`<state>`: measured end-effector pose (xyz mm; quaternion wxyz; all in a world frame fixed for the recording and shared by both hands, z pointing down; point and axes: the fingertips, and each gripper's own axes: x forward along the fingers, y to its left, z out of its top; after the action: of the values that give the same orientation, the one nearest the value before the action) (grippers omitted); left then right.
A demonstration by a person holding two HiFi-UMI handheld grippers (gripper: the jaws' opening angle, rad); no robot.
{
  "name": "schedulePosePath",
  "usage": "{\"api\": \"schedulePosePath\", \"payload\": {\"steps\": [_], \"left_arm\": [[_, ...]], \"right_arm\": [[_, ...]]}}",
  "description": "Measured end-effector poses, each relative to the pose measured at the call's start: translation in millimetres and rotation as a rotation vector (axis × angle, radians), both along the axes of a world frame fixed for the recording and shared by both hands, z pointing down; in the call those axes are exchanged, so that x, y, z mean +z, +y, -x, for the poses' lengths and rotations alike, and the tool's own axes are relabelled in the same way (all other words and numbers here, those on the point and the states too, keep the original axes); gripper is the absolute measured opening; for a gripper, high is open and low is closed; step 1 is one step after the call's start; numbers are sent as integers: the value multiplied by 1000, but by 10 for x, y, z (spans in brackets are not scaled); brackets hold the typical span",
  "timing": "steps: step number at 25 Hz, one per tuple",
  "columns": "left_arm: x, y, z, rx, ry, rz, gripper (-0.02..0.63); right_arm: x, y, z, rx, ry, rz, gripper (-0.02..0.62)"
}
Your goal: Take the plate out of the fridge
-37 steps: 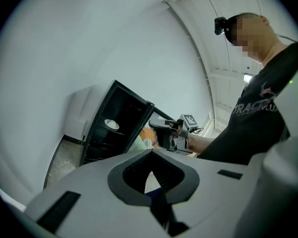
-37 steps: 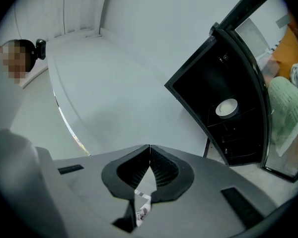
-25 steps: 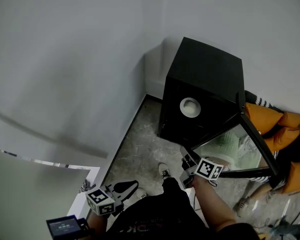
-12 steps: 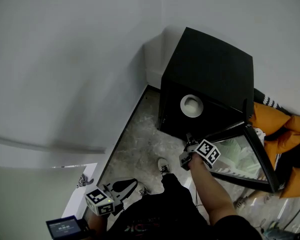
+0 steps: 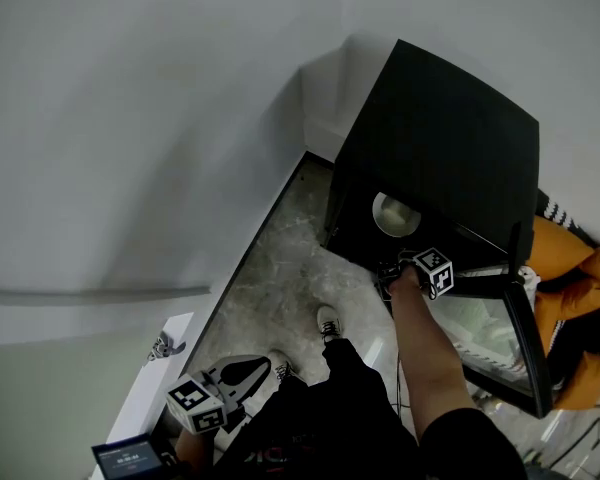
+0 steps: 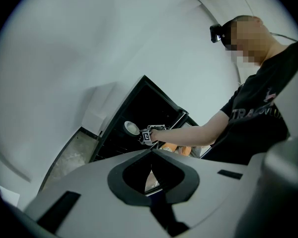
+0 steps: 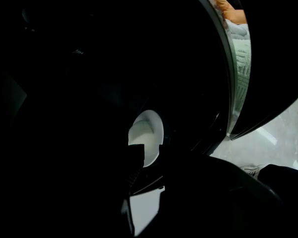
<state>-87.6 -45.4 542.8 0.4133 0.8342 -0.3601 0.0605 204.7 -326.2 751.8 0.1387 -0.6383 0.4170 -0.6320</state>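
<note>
Since the frames of a second back were taken, the right gripper [image 5: 390,271] has come down from beside the open glass-fronted door [image 5: 525,348] to the mouth of the small black box-shaped fridge [image 5: 450,128]. The fridge stands on the speckled stone floor [image 5: 285,268] in the corner of the room. The jaws have just been opening. The right gripper view shows them apart as dark silhouettes, with the round white plate [image 5: 395,213] just ahead and nothing pressed between them. No contact yet.

The plate lies on a shelf inside the fridge, near the front.

Judgement: the door step is done, the approach to the grasp is under way, and the jaws are being readied for the rim.

Left gripper [image 5: 242,375] hangs low by the person's legs, well apart from the fridge, with its jaws together and empty.

Hard to make out:
- The fridge interior is near black in the right gripper view, so the shelf and the plate's near edge are not resolved.
- One jaw tip covers the plate's lower left.
- Flat plate or shallow dish: cannot tell.
- In the head view the right jaw tips merge with the dark fridge front.
</note>
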Motion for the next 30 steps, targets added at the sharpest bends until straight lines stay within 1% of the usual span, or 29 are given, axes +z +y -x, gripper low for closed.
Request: {"api": "schedulePosePath", "payload": {"steps": [3, 6, 15, 21, 23, 24, 30], "left_arm": [[18, -78, -34, -28, 21, 9, 5], [19, -140, -56, -41, 32, 16, 5], [51, -250, -58, -51, 41, 45, 5], [199, -137, -62, -25, -19, 77, 5], [228, -107, -75, -26, -24, 87, 5], [228, -105, -78, -27, -23, 88, 5], [214, -71, -63, -14, -29, 82, 5]], "right_arm": [[-112, -4, -9, 72, 22, 63, 75], [-86, -14, -22, 95, 17, 76, 75], [151, -62, -48, 62, -29, 18, 75], [291, -98, -70, 52, -57, -8, 74], [339, -114, -80, 51, -68, -15, 66], [365, -123, -85, 51, -73, -18, 43], [494, -157, -99, 39, -99, -38, 37]]}}
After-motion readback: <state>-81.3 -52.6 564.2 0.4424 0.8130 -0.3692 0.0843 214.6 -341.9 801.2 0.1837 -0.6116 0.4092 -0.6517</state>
